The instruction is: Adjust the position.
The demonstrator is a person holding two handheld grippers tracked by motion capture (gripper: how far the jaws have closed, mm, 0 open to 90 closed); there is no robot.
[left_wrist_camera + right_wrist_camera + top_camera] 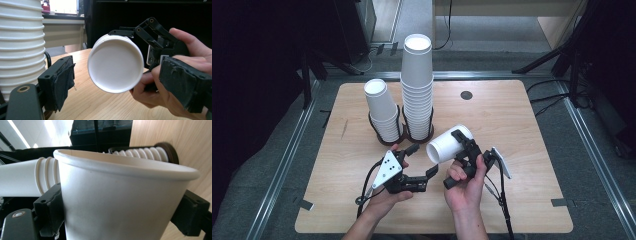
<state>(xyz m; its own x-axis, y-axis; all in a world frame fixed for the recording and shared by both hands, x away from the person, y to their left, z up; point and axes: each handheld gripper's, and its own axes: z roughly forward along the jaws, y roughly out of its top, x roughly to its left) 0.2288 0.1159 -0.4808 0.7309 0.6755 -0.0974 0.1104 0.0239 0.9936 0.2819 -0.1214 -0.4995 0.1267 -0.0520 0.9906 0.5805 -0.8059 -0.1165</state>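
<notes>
My right gripper [462,140] is shut on a white paper cup [449,144], held on its side above the wooden table [522,190]. Its black jaws press on both walls of the cup [120,202], below the rolled rim. The cup's round end [115,66] faces my left gripper [422,161], which stands open just in front of it with nothing between its padded fingers [61,82]. Behind them stand two stacks of white cups in dark ring holders: a short stack [382,112] and a taller stack [417,85].
A small black round disc [466,95] lies in the tabletop at the back right. Cables trail from both grippers toward the table's front edge. Dark stand legs [547,57] and metal floor rails [287,165] surround the table.
</notes>
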